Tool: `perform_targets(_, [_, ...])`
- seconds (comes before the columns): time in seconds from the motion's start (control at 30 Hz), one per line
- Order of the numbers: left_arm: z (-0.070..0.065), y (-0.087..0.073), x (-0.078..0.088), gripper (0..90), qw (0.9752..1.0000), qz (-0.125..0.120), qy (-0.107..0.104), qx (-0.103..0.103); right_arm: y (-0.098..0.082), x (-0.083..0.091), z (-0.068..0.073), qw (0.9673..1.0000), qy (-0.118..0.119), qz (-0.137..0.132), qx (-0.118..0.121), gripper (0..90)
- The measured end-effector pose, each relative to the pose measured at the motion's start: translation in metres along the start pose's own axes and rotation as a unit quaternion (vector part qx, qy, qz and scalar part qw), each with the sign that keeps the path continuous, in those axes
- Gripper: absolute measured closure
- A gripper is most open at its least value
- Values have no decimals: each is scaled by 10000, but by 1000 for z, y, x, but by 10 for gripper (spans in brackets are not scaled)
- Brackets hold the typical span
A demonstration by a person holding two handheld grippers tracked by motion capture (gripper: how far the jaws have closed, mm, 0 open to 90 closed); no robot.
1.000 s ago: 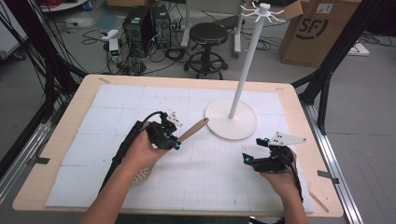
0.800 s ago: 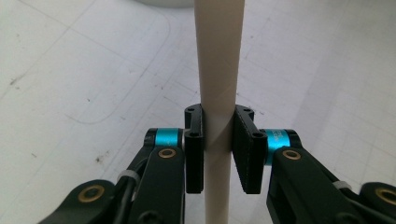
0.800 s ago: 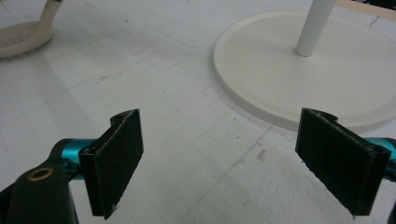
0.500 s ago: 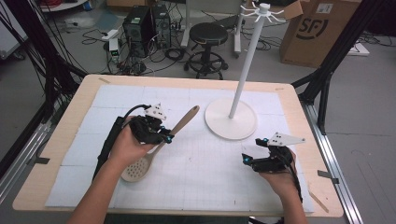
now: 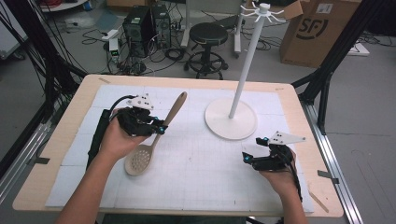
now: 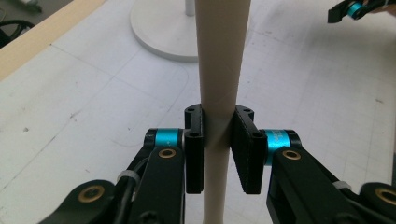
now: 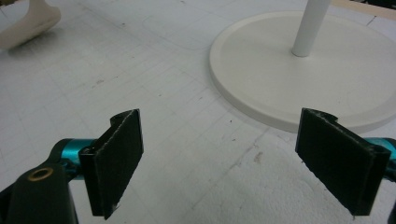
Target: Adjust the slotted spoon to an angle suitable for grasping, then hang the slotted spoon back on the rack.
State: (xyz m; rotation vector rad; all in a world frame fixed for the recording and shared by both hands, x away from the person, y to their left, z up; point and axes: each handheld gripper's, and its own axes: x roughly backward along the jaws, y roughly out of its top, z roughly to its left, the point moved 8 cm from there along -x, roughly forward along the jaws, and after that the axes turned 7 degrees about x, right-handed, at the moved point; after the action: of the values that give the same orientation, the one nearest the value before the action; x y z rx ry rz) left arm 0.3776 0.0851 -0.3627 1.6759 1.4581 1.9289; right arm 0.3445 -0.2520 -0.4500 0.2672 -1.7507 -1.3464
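The left gripper [image 5: 158,129] was clamped on the handle of the beige slotted wooden spoon [image 5: 154,140], tilting it toward the white hook stand [image 5: 232,119], while the right gripper [image 5: 252,157] rested wide open and empty.

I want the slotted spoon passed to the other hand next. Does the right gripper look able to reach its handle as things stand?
Probably yes. The right gripper stands open and holds nothing. The mat between it and the slotted spoon looks bare. The left gripper clamps mid-handle, leaving the upper handle free; the stand's base lies off to the side.
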Motion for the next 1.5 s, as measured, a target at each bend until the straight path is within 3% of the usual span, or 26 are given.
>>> perform_targets(0.2, [-1, 2, 6, 759, 9999, -34, -12, -106, 0, 0, 1, 10000, -4, 14, -3, 138])
perform_targets(0.53, [1, 9, 15, 759, 9997, -230, -37, -46, 0, 0, 2, 10000, 3, 12, 11, 138])
perform_targets(0.77, [0, 19, 23, 758, 9985, -541, -115, -24, 2, 3, 3, 10000, -11, -42, 49, 138])
perform_targets(1.13, [-6, 41, 35, 758, 9975, -667, 3, -238, 3, 1, 7, 9999, 73, -30, 117, 138])
perform_targets(1.5, [-10, 59, 42, 757, 9966, -759, -150, -283, 3, 2, 8, 9999, 78, -41, 122, 138])
